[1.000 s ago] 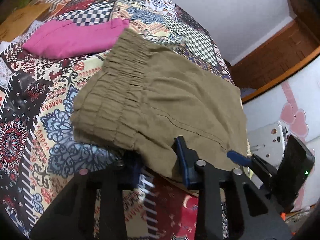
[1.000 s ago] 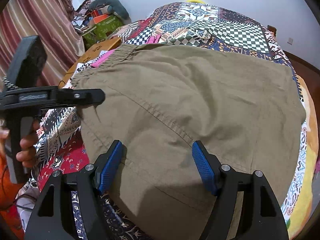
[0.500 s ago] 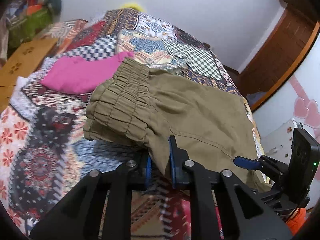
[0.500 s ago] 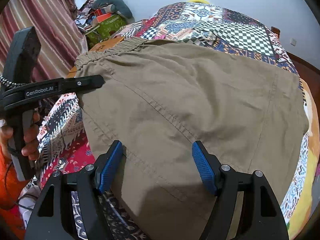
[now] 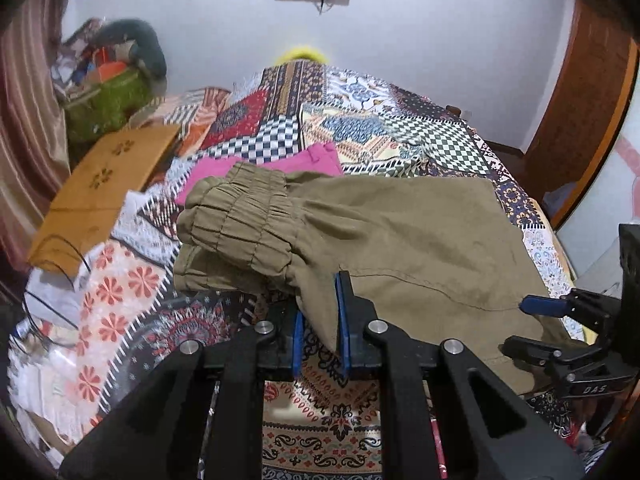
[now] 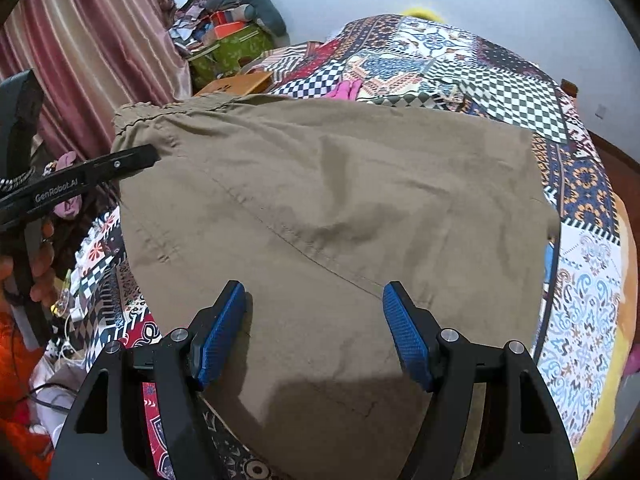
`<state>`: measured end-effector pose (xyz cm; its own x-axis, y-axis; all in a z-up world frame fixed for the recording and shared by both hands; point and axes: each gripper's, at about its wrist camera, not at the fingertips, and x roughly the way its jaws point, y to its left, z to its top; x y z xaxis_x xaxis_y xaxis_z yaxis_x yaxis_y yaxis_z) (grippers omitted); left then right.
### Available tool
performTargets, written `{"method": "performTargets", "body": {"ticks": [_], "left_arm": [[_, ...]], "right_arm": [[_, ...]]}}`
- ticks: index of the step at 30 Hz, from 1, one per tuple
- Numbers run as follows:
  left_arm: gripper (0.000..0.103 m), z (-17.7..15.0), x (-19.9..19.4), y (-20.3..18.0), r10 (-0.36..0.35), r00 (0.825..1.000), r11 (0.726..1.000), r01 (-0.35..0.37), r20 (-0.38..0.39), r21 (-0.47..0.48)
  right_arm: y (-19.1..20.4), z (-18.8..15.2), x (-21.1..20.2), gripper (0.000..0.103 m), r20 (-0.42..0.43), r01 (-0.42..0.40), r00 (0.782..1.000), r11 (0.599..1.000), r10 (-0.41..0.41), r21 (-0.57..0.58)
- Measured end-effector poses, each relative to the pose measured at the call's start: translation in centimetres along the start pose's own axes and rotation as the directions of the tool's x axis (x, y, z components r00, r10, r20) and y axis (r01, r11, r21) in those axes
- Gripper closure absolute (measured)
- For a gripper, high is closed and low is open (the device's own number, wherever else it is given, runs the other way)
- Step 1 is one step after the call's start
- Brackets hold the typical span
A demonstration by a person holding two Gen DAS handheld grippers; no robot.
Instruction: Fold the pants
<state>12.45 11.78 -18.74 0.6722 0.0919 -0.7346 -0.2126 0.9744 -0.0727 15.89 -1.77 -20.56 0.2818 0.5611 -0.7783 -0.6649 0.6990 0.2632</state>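
Note:
Olive-brown pants (image 5: 400,240) with a gathered elastic waistband lie on the patchwork bedspread (image 5: 360,128). My left gripper (image 5: 320,332) is shut on the pants' near edge just below the waistband and holds that part lifted. My right gripper (image 6: 316,336) is open, its blue pads on either side of the pants (image 6: 320,200) near the front edge, with cloth between the jaws. The left gripper shows at the left of the right wrist view (image 6: 132,160), at the waistband corner. The right gripper shows at the right of the left wrist view (image 5: 536,306).
A folded pink garment (image 5: 280,164) lies on the bed behind the waistband. A brown cardboard box (image 5: 100,188) and a green bag (image 5: 104,104) sit at the left. A striped curtain (image 6: 88,48) hangs at the left, a wooden door frame (image 5: 580,112) at the right.
My left gripper has closed on the pants' edge and raised it, bunching the waistband. The right gripper has stayed open over the cloth.

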Motion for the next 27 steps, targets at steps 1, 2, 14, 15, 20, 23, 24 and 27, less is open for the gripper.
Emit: {"method": "performTargets", "body": {"ticks": [1, 2, 14, 15, 20, 23, 24, 27], "left_arm": [[0.089, 0.2, -0.3, -0.4, 0.001, 1.000, 1.000, -0.001, 0.014, 0.016], [0.089, 0.4, -0.5, -0.7, -0.001, 1.000, 1.000, 0.000, 0.024, 0.025], [0.089, 2.5, -3.1, -6.3, -0.057, 0.992, 0.976, 0.032, 0.113, 0.214], [0.089, 2.6, -3.2, -6.8, -0.066, 0.991, 0.973, 0.038, 0.116, 0.227], [0.093, 3.0, -3.6, -9.9, -0.122, 0.984, 0.948, 0.077, 0.127, 0.310], [0.096, 3.1, -3.4, -11.5, -0.150, 0.982, 0.932, 0.101, 0.118, 0.347], [0.096, 3.1, -3.3, -12.0, -0.152, 0.981, 0.928, 0.101, 0.118, 0.360], [0.097, 3.1, -3.3, -13.4, -0.176, 0.979, 0.914, 0.123, 0.105, 0.386]], "right_arm": [[-0.2, -0.1, -0.3, 0.035, 0.004, 0.006, 1.000, 1.000, -0.006, 0.007], [-0.4, -0.2, -0.5, 0.035, 0.009, 0.013, 1.000, 1.000, -0.013, 0.013], [-5.4, -3.4, -2.4, 0.035, -0.014, 0.153, 0.988, 0.979, -0.153, 0.134], [-5.6, -3.7, -2.1, 0.035, -0.023, 0.158, 0.987, 0.979, -0.157, 0.131], [-6.3, -3.9, -2.1, 0.035, -0.004, 0.118, 0.993, 0.978, -0.119, 0.171], [-6.2, -4.0, -2.1, 0.035, 0.001, 0.120, 0.993, 0.979, -0.122, 0.167], [-6.2, -4.1, -2.1, 0.035, 0.002, 0.117, 0.993, 0.979, -0.119, 0.168], [-6.3, -4.3, -2.1, 0.035, 0.006, 0.107, 0.994, 0.978, -0.110, 0.177]]}}
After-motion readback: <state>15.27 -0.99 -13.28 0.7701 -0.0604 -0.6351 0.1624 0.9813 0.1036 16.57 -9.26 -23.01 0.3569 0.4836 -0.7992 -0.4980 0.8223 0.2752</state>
